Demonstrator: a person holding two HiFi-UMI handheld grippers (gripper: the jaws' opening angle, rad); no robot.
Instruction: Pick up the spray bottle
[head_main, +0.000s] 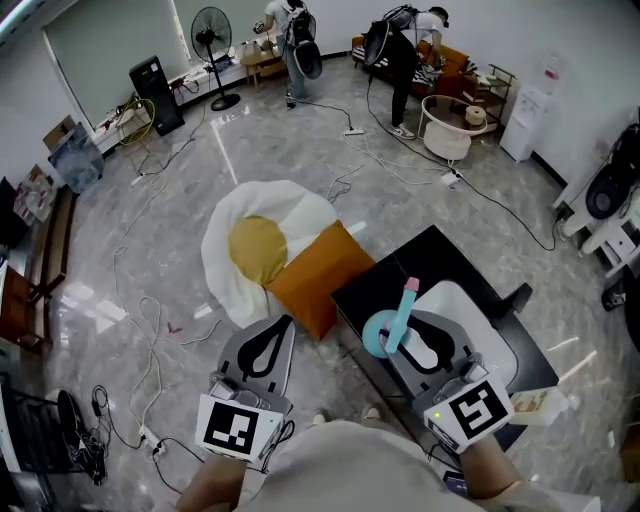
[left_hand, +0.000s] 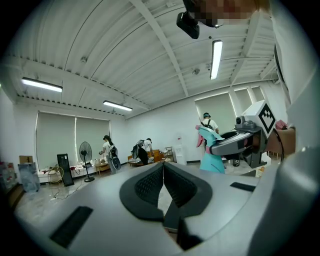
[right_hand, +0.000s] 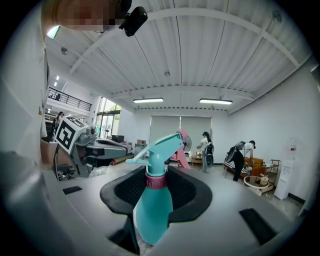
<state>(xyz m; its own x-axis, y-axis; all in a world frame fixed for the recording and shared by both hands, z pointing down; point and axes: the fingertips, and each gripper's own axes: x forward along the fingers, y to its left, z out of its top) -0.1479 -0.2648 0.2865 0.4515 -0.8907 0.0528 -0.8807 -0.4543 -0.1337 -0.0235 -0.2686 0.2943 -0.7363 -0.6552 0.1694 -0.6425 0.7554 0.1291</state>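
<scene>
A teal spray bottle with a pink collar and pink trigger stands upright between the jaws of my right gripper, which is shut on its body. In the right gripper view the bottle fills the gap between the dark pads, its nozzle pointing left. The bottle hangs over the black table. My left gripper is at the lower left over the floor, its fingertips touching, nothing between them. From the left gripper view the bottle and right gripper show at the right.
An orange cushion and a white-and-yellow egg-shaped cushion lie on the floor left of the table. A white sheet covers part of the table. Cables trail over the floor. People, a fan and a round table are far back.
</scene>
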